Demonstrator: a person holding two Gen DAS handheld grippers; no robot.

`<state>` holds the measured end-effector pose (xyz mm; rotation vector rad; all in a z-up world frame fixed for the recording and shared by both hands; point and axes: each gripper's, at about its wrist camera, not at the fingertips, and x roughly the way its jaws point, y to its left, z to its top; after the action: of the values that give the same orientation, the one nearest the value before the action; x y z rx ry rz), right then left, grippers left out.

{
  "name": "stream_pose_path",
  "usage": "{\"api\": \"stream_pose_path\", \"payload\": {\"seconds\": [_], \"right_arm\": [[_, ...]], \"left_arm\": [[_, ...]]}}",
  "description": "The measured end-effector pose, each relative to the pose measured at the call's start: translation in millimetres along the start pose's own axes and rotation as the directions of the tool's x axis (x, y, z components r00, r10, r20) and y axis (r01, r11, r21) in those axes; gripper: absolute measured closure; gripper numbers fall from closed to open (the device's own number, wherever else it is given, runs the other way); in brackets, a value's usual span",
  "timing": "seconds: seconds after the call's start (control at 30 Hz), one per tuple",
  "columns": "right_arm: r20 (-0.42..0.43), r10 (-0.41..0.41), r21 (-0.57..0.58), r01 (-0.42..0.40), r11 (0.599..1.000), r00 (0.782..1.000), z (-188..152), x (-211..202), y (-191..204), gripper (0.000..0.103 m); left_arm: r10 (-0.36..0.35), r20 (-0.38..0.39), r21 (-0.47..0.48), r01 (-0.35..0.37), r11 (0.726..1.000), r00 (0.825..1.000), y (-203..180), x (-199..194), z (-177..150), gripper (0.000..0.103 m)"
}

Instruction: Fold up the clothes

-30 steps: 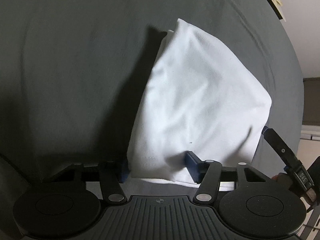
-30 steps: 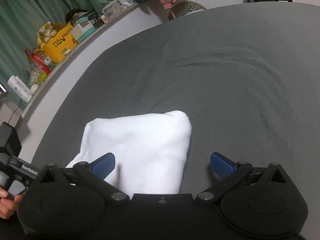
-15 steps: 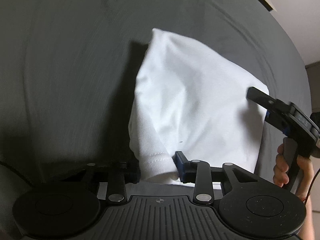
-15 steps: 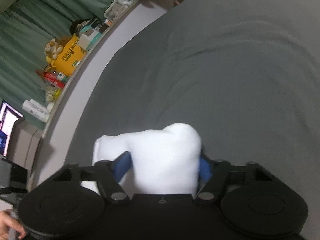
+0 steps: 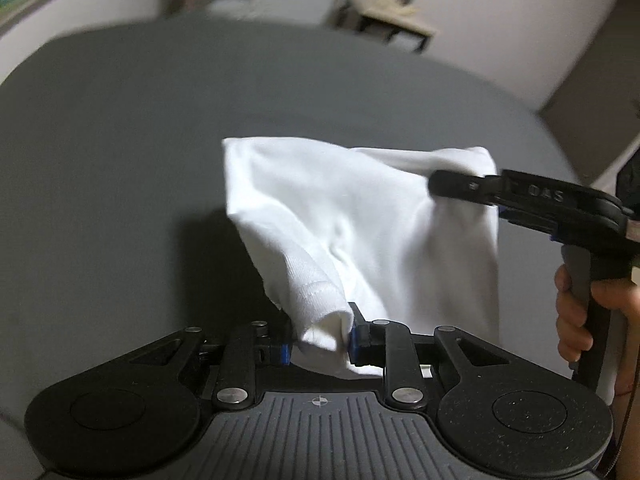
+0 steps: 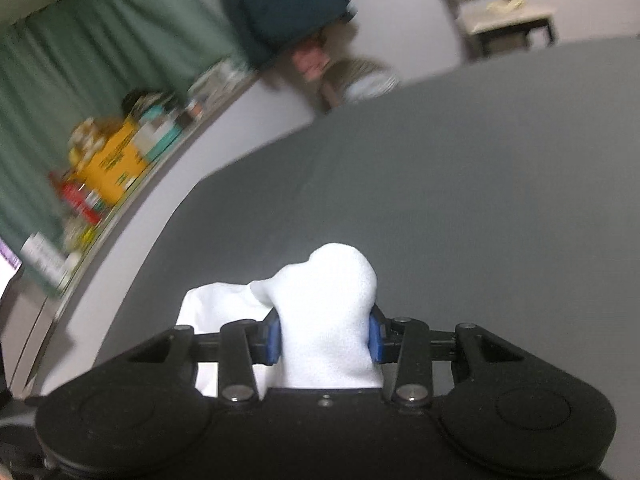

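A folded white garment [image 5: 360,224] hangs lifted above the dark grey bed surface [image 5: 120,152], stretched between both grippers. My left gripper [image 5: 318,340] is shut on its hemmed near corner, which bunches between the blue pads. In the left wrist view my right gripper [image 5: 444,182] comes in from the right, held by a hand [image 5: 576,312], and clamps the far right corner. The right wrist view shows that right gripper [image 6: 324,338] shut on a rounded bunch of the white garment [image 6: 332,296], with more cloth trailing to the left.
The grey bed [image 6: 480,184] stretches ahead. A cluttered shelf with a yellow box [image 6: 114,164] runs along green curtains [image 6: 80,60] at the left. A small table [image 6: 504,12] stands by the far wall beyond the bed.
My right gripper went from open around the garment corner to shut on it. Both grippers then lifted the garment off the bed, and the views tilted up toward the room.
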<state>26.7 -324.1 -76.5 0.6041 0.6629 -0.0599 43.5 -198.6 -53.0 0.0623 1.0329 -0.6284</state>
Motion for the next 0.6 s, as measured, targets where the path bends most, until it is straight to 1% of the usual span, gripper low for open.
{"api": "stream_pose_path", "payload": {"seconds": [0.1,0.17,0.23,0.33,0.43,0.5,0.57,0.6], "right_arm": [[0.052,-0.088,-0.008,0.088,0.996,0.995,37,-24,-35,0.064],[0.070,-0.139,-0.013,0.140,0.990,0.988,62,-36,-63,0.064],[0.075,-0.182,-0.017,0.184,0.983,0.980,88,-44,-94,0.064],[0.076,-0.230,0.004,0.230,0.973,0.970,116,-43,-143,0.064],[0.046,-0.270,0.058,0.267,0.962,0.962,134,-20,-182,0.064],[0.013,-0.287,0.068,0.285,0.956,0.958,134,3,-207,0.063],[-0.018,-0.302,0.076,0.303,0.950,0.953,131,22,-232,0.062],[-0.018,-0.308,0.085,0.308,0.948,0.951,126,29,-242,0.056]], "left_arm": [[-0.081,0.064,0.034,0.079,0.996,0.995,-55,20,21,0.077],[-0.146,0.098,0.037,0.143,0.989,0.984,-89,40,36,0.077],[-0.186,0.121,0.041,0.182,0.982,0.975,-116,61,49,0.077],[-0.219,0.150,0.055,0.213,0.976,0.964,-142,99,78,0.077],[-0.225,0.152,0.062,0.218,0.974,0.963,-144,142,108,0.077],[-0.219,0.138,0.045,0.215,0.976,0.966,-133,169,103,0.077],[-0.217,0.128,0.018,0.217,0.976,0.968,-135,181,87,0.077],[-0.215,0.130,0.005,0.216,0.976,0.968,-135,187,81,0.077]]}}
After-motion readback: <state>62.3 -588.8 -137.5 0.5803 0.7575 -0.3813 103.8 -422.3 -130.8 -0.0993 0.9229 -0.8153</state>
